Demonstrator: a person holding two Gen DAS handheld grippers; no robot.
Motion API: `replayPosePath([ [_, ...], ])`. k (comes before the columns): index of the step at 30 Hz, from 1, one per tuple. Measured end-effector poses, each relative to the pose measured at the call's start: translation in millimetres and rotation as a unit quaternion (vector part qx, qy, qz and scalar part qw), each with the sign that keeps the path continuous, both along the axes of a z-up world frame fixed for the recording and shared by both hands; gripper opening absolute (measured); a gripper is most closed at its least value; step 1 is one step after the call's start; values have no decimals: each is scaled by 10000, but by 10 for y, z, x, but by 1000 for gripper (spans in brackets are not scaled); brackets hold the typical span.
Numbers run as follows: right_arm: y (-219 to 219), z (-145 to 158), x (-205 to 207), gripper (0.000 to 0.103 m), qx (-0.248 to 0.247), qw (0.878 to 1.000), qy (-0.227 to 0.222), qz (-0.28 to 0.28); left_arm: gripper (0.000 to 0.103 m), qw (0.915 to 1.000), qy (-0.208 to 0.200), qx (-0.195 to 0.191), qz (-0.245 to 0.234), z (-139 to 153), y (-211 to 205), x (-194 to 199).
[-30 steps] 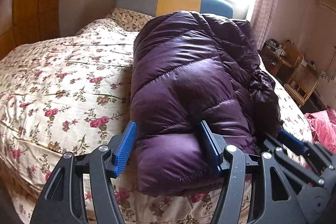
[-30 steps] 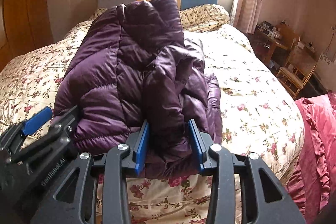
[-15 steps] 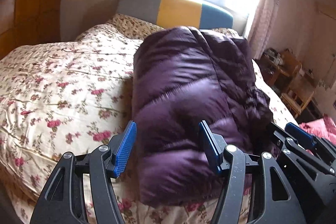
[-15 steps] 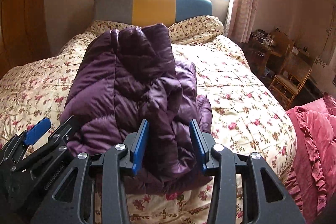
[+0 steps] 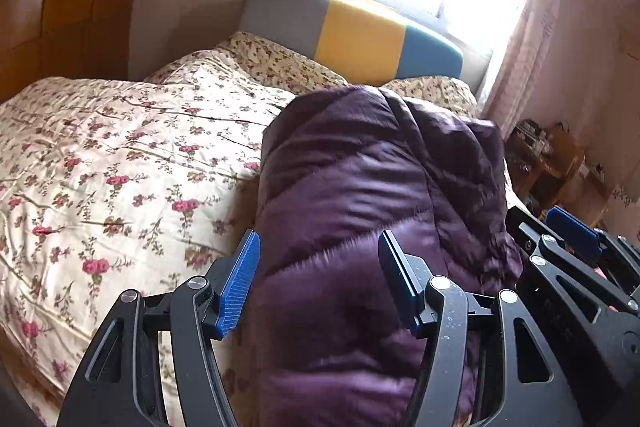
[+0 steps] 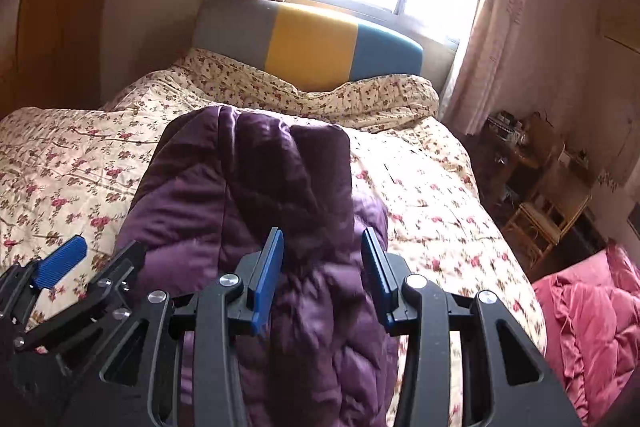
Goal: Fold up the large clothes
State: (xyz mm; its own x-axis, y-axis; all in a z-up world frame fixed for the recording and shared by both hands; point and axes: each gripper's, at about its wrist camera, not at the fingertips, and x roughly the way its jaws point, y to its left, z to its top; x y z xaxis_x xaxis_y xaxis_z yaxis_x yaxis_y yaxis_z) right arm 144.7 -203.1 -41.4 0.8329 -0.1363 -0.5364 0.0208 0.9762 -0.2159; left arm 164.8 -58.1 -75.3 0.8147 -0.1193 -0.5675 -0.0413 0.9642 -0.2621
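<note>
A purple quilted down jacket [image 5: 360, 187] lies folded lengthwise on the floral bed. Its near end rises off the quilt toward both cameras. My left gripper [image 5: 318, 243] is shut on the left part of that near end, with puffy fabric filling the gap between its blue pads. My right gripper [image 6: 322, 239] is shut on a thick fold of the jacket [image 6: 248, 195] at its right part. Each gripper shows in the other's view: the right one's blue pad [image 5: 572, 231] at the right edge, the left one's pad [image 6: 60, 261] at the lower left.
The floral quilt [image 5: 100, 167] spreads wide to the left and beyond the jacket, up to a grey, yellow and blue headboard [image 6: 312, 47] under a bright window. Pink bedding [image 6: 588, 315] hangs at the bed's right side. A wooden chair [image 6: 544, 219] and cluttered furniture stand further right.
Both grippers have risen and drawn back with the jacket's near end in them. That end has come up and closer, and more quilt shows between the jacket's far end and the headboard.
</note>
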Motion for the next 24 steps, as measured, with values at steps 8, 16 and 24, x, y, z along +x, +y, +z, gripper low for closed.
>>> replayPosePath([
  [8, 21, -33, 416, 38, -238, 9997, 71, 46, 61, 9996, 81, -151, 239, 61, 100, 324],
  [16, -17, -408, 678, 36, -468, 9973, 564, 16, 61, 9994, 326, -115, 90, -51, -4, 630],
  [24, -206, -908, 627, 35, -489, 9951, 861, 6, 61, 9984, 453, 106, -317, -321, -247, 620],
])
